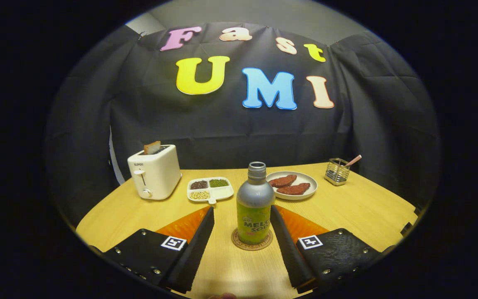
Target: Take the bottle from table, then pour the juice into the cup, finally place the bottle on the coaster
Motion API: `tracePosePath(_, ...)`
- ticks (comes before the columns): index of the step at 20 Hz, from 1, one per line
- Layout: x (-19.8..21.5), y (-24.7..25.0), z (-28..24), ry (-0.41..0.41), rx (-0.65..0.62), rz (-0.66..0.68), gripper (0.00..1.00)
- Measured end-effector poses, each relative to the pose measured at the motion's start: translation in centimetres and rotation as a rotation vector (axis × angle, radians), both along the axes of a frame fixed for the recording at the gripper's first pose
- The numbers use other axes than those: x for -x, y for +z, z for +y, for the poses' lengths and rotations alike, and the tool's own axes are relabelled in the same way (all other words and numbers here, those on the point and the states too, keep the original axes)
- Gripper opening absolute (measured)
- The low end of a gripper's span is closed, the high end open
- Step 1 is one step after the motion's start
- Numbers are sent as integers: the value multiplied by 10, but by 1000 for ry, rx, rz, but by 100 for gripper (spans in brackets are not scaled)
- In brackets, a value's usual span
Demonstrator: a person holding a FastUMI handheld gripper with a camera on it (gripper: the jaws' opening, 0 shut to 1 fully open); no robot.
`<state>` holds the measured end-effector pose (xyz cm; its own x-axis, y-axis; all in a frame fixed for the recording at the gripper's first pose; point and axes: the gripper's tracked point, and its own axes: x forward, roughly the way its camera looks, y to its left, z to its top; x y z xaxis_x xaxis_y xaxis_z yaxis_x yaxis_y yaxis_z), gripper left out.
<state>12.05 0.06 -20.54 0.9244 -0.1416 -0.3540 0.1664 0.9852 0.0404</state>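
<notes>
A silver bottle (pixel 254 203) with a green and yellow label stands upright on a round brown coaster (pixel 252 241) on the wooden table (pixel 359 207). Its cap is off and the neck is open. My gripper (pixel 242 214) is open, one finger on each side of the bottle. Small gaps show between both fingers and the bottle's sides, so neither presses on it.
Beyond the bottle sit a white toaster (pixel 154 172) with a slice of bread, a white divided dish (pixel 210 189) of grains, a plate (pixel 310 187) with two reddish-brown pieces, and a wire holder (pixel 337 170) with a stick at the back right.
</notes>
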Motion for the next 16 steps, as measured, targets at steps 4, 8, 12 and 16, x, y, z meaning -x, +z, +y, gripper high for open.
tracePosePath(4,26,48,12,35,-17,-79,83)
tracePosePath(8,55,85,15,58,-28,-136,83)
tracePosePath(12,85,105,11,53,-12,-164,83)
tracePosePath(16,96,116,14,53,-9,-194,83)
